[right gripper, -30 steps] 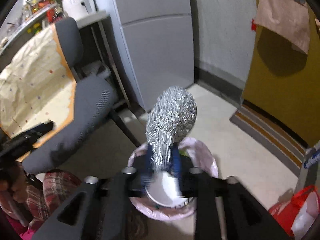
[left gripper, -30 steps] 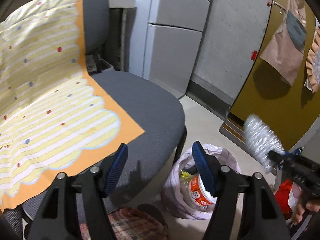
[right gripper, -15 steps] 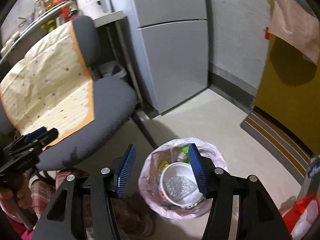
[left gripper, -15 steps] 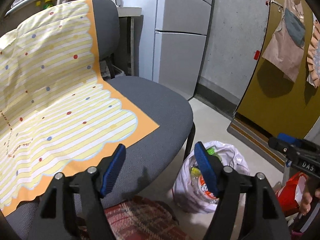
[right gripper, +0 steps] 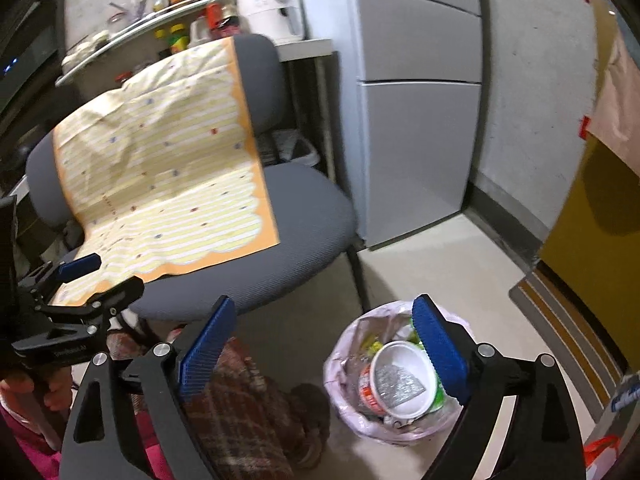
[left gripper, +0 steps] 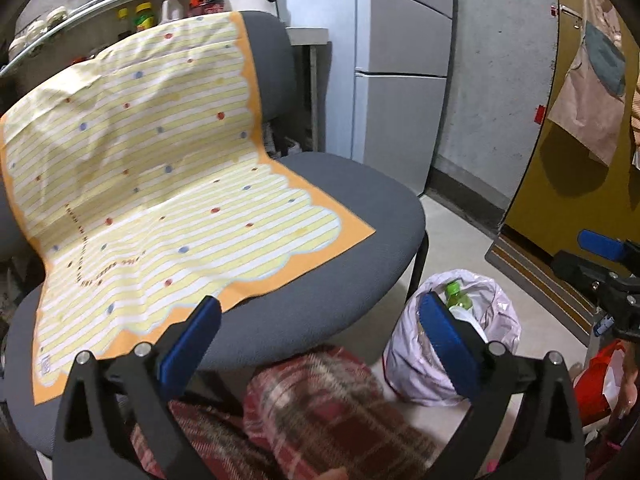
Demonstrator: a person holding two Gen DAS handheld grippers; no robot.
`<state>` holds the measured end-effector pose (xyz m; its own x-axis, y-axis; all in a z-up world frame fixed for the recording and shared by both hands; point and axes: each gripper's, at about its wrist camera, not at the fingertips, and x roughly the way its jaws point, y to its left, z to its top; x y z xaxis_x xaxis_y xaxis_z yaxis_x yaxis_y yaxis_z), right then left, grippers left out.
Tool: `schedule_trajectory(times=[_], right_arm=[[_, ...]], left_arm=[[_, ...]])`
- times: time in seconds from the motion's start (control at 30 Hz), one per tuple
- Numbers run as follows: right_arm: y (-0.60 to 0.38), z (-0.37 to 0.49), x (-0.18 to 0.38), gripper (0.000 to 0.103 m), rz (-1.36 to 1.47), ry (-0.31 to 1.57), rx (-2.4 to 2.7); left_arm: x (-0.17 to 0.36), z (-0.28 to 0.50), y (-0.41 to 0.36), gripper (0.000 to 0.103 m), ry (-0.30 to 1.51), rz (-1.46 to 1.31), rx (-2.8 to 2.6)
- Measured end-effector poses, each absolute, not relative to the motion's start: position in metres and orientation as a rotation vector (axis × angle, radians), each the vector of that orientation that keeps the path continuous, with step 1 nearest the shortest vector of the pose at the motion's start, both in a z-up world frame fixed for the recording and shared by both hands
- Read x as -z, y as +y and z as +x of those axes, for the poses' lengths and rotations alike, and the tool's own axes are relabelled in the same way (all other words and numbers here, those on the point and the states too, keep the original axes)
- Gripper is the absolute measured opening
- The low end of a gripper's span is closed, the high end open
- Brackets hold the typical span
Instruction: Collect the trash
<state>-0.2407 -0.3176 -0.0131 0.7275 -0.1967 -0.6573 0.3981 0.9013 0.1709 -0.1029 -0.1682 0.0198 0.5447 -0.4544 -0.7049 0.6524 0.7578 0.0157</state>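
Both tongs have just spread wide w/ nothing between the pads: left gripper [left gripper: 320,342] over the chair [left gripper: 352,216] edge, right gripper [right gripper: 322,334] a bit above and left of the trash bag [right gripper: 348,380] on the floor. Only the right wrist view looks down into the bag: a white cup [right gripper: 402,378] w/ crumpled foil [right gripper: 396,380] inside, plus wrappers; left view gives just the bag's side [left gripper: 500,320] and a green bottle [left gripper: 456,298] poking out, partly hidden by its right finger. Yellow striped cloth [left gripper: 152,184] drapes the chair; plaid fabric [right gripper: 244,412] lies below the tongs.

A blue pad [left gripper: 448,344] hides part of the trash bag [left gripper: 496,320].
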Motion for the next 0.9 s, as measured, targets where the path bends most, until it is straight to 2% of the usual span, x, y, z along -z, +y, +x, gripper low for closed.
schedule_trajectory(times=[0.07,0.2,0.9], right_arm=[[-0.308,-0.235,0.015,0.095,0.293,0.717,0.307],[-0.292,-0.225,0.019,0.095,0.239,0.769,0.281],[-0.293,-0.226,0.021,0.095,0.232,0.780,0.306]], left_arm=[[-0.020,-0.106,-0.160,0.096,0.750,0.300,0.649],[-0.018,-0.106,-0.144,0.096,0.773,0.297,0.607],[-0.017,-0.100,-0.121,0.096,0.821,0.256,0.538]])
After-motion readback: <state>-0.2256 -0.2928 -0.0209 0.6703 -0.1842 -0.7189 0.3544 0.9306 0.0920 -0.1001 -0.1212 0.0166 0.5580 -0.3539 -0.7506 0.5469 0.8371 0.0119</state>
